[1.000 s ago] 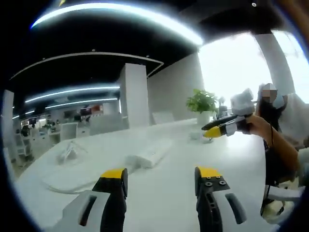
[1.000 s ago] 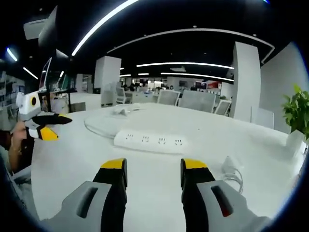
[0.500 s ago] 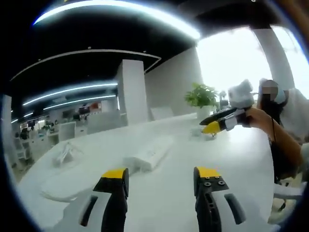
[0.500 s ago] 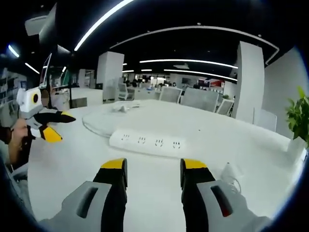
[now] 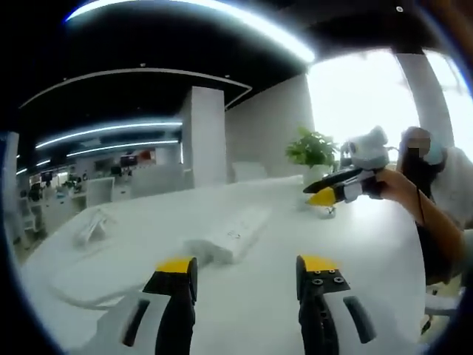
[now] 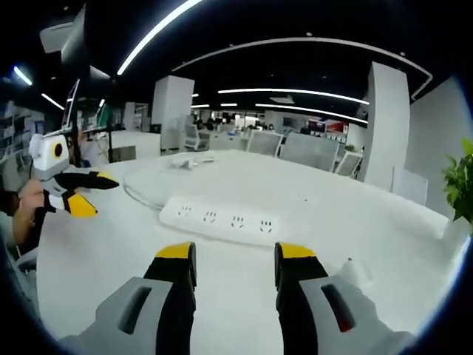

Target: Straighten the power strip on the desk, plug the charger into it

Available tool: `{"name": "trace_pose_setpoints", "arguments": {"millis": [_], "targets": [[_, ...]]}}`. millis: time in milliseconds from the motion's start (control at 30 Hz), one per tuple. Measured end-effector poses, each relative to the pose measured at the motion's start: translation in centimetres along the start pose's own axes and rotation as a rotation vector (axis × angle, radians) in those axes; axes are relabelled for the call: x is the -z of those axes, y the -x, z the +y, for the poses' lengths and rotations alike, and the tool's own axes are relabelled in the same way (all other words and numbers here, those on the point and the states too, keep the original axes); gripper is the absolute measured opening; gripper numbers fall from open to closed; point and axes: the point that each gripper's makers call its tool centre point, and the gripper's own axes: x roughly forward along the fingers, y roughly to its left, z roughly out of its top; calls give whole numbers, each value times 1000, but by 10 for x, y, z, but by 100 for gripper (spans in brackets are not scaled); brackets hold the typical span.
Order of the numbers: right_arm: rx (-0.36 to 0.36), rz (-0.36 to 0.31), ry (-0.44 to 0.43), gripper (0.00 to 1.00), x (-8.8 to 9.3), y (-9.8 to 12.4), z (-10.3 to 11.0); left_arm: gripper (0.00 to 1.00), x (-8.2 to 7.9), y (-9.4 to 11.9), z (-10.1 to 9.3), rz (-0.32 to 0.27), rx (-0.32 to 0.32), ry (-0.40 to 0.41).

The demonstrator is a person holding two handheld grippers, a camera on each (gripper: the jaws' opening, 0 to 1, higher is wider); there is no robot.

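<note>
power strip (image 6: 222, 220) untouched, askew | charger (image 6: 353, 272) unplugged | L gripper (image 5: 247, 272) & R gripper (image 6: 231, 257) jaws apart, empty

One white power strip (image 6: 222, 220) is seen on one white desk (image 6: 111, 251), and four sockets are counted along its top face in the right gripper view. One white charger (image 6: 353, 272) is found lying beside the right gripper's own jaw. Two grippers are counted: the left gripper (image 5: 247, 268) and the right gripper (image 6: 233, 254), each with two yellow-tipped jaws. One potted plant (image 5: 313, 152) is seen at the desk's far edge.
</note>
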Motion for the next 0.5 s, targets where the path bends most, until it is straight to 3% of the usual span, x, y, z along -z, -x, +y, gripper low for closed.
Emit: {"name": "trace_pose_setpoints", "arguments": {"millis": [300, 500], "targets": [[-9, 22, 26, 39, 4, -19, -10, 51, 5, -18, -2, 29, 47, 31], [-26, 21, 18, 39, -1, -26, -11, 51, 6, -27, -2, 58, 54, 10]]}}
